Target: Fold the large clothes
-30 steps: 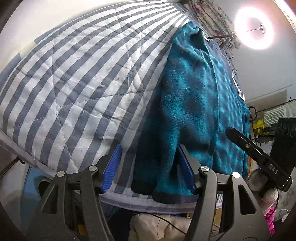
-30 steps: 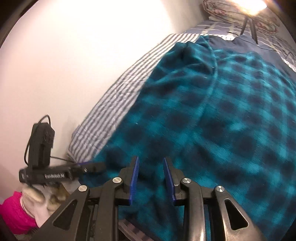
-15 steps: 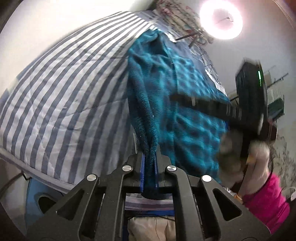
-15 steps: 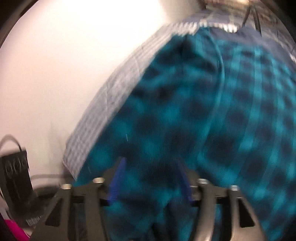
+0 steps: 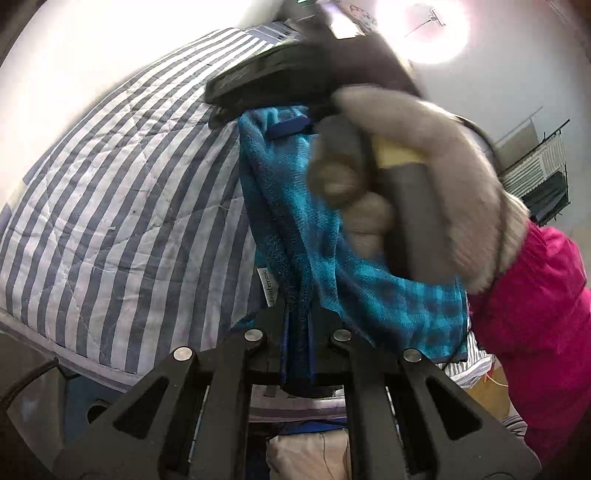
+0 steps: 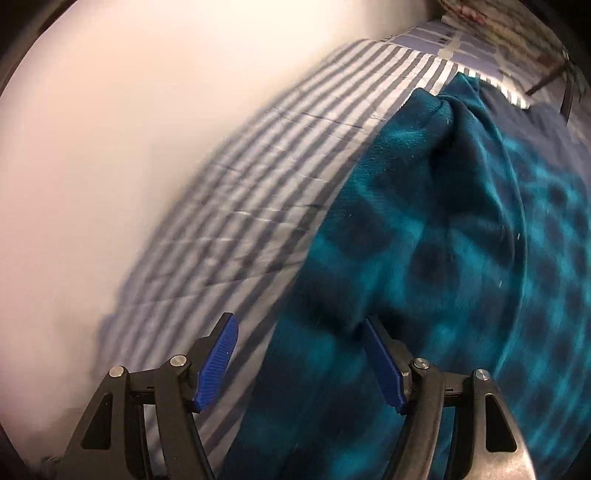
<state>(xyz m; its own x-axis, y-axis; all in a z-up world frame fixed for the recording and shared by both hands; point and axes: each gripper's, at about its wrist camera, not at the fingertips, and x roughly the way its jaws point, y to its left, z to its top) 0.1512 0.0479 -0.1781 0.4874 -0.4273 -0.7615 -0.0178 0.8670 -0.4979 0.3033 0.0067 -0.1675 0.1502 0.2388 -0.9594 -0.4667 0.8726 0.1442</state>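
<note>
A teal and dark-blue checked fleece garment (image 6: pixel 424 258) lies on a grey-and-white striped quilt (image 6: pixel 266 206). My left gripper (image 5: pixel 298 343) is shut on the garment's edge (image 5: pixel 288 229) and holds it raised, with a white label showing beside the pinch. My right gripper (image 6: pixel 301 362) is open, its blue pads (image 6: pixel 218 362) spread over the garment's left edge, the left pad above the quilt. In the left wrist view the right gripper's body (image 5: pixel 295 74), held by a grey-gloved hand (image 5: pixel 424 177), reaches over the raised fabric.
The striped quilt (image 5: pixel 110 192) fills the left of the left wrist view, its edge near the bottom. A pink sleeve (image 5: pixel 535 332) is at the right. A white wall (image 6: pixel 110 129) runs along the quilt's far side. A ring light (image 5: pixel 432 29) glows above.
My left gripper closed on the garment's edge and lifted it. My right gripper opened wide and moved left across the fabric, close in front of the left camera.
</note>
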